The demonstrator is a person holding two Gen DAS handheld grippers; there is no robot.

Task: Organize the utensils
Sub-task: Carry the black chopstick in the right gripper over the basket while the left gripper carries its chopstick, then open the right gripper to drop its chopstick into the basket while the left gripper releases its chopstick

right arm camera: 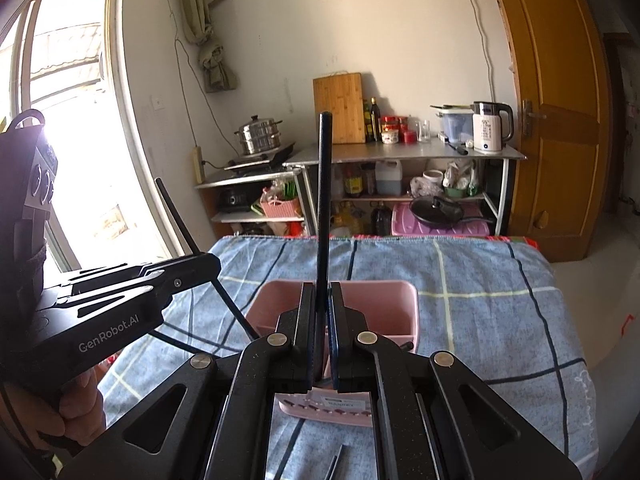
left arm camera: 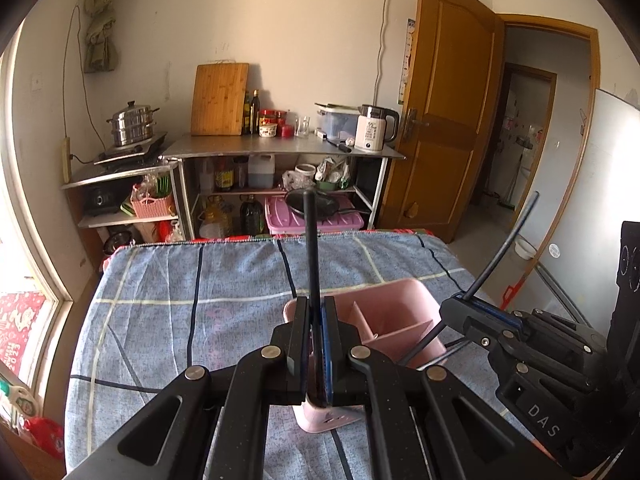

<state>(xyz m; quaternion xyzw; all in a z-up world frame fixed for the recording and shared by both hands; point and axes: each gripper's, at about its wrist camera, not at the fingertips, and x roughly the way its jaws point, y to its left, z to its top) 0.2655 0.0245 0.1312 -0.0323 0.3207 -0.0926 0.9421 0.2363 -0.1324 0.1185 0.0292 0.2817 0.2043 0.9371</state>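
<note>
In your left wrist view, your left gripper (left arm camera: pixel 316 312) is clamped on a black chopstick (left arm camera: pixel 311 248) standing upright over the left compartment of the pink utensil holder (left arm camera: pixel 394 320), with bare blue checked cloth (left arm camera: pixel 180 320) to the surface's far edge. In your right wrist view, your right gripper (right arm camera: pixel 321 300) pinches another black chopstick (right arm camera: pixel 322 200) above the holder's middle; loose chopsticks (right arm camera: pixel 334 464) lie near the surface's near edge.

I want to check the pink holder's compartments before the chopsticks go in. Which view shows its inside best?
The left wrist view: the pink holder shows its open top and inner dividers beside the left gripper. In the right wrist view the holder sits largely behind the right gripper, so only its rim and part of one divider show.
</note>
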